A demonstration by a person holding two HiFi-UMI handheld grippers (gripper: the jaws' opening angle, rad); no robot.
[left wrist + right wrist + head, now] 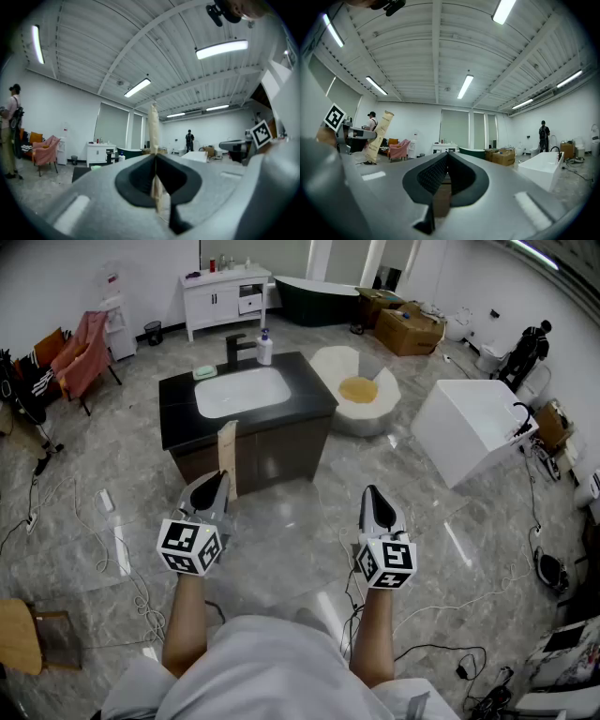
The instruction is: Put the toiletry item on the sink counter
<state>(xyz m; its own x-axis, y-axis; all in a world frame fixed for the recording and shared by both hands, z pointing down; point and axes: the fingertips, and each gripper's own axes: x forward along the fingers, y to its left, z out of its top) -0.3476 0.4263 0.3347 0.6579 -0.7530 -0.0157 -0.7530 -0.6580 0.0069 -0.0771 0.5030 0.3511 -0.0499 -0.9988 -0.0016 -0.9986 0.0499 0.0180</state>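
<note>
The carry is the step in hand: the left tool (219, 482) is clamped on the lower end of a toothbrush packet (228, 454), which stands upright above its jaws, well short of the black sink tabletop (309, 382) ahead. The right tool (374, 495) has its jaws together on nothing. The next move probably calls for walking forward and bringing the packet over a bare stretch of tabletop beside the white basin (242, 390), clear of the faucet (234, 349) and soap bottle (264, 349), then letting go low. The packet is flat, slim and tan, paper-like, with dark print down its face; it likely bends easily.
</note>
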